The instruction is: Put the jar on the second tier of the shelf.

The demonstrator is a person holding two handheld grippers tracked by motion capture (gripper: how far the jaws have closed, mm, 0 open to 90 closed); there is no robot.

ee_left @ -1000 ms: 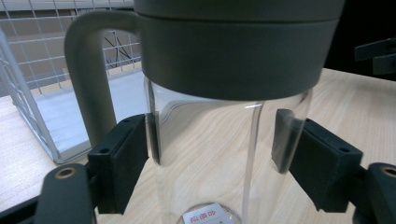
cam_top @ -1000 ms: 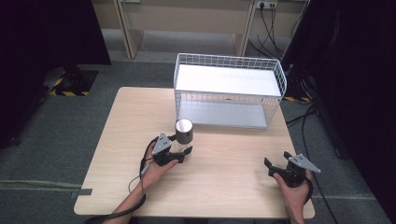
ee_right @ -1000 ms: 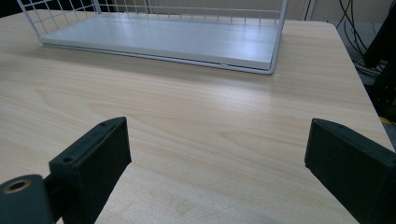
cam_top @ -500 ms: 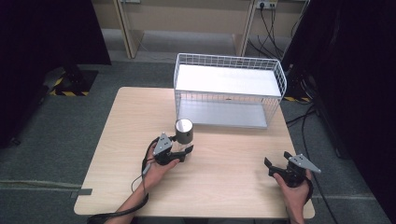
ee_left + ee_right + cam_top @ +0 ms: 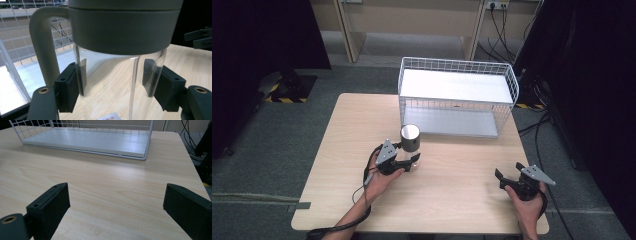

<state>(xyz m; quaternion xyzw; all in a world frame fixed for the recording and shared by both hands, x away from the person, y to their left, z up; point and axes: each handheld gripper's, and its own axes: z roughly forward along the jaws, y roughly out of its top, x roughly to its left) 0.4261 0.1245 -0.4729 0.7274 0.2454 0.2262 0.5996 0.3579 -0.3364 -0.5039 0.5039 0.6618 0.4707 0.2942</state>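
Left tool (image 5: 406, 159) clamps the clear jug (image 5: 410, 140) on the counter (image 5: 462, 165); right tool (image 5: 512, 176), at 4 o'clock, gapes wide; jug not yet lifted.

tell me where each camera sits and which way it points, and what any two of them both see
High view: above the person's side, looking forward and down on the table; both forearms, left gripper, right gripper.
Left gripper view: on the left gripper, facing the clear jug between its pads.
Right gripper view: on the right gripper, low over bare table, jaws wide apart.
Shared: all three show the white wire rack.
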